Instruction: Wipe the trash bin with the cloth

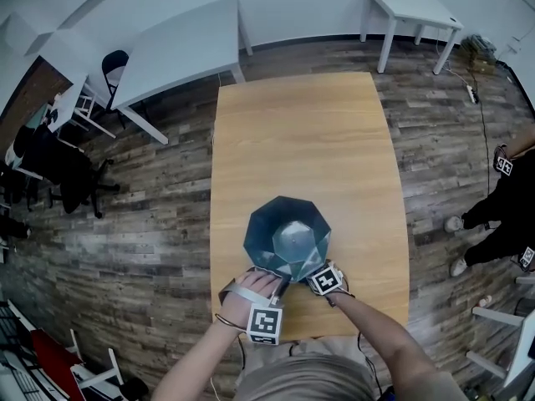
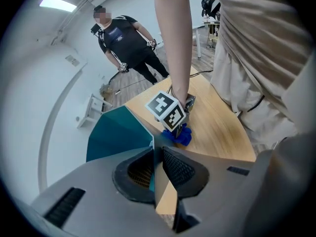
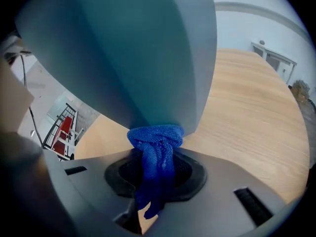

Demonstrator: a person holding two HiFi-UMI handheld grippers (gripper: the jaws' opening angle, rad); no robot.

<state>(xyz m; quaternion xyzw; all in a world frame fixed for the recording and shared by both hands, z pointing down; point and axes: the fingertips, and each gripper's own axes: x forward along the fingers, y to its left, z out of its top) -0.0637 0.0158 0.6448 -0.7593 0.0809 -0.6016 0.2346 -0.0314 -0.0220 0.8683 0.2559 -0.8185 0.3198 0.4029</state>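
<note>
Your teal, faceted trash bin stands mouth-up on the light wooden tabletop, close to the near edge and about midway between its left and right edges. Both your hands are in tight at its near side.

Left gripper first: its fingers are closed onto the bin's thin wall at the rim, one finger inside and one outside. From the left gripper view, the teal panel runs right down between the two dark pads of the left gripper, pinched there.

Now the right gripper, just beside the left one on the bin's near right side. Its fingers are clamped on a bunched blue microfibre cloth. In the right gripper view the wad sticks out past the right gripper and presses against the bin's outer wall, low down, with the tabletop showing just below it. The left gripper view catches the same spot: the cloth sits under the right gripper, touching the bin's side just above the tabletop.

Beyond the tabletop's right edge, a person in black stands on the wood-plank floor.
</note>
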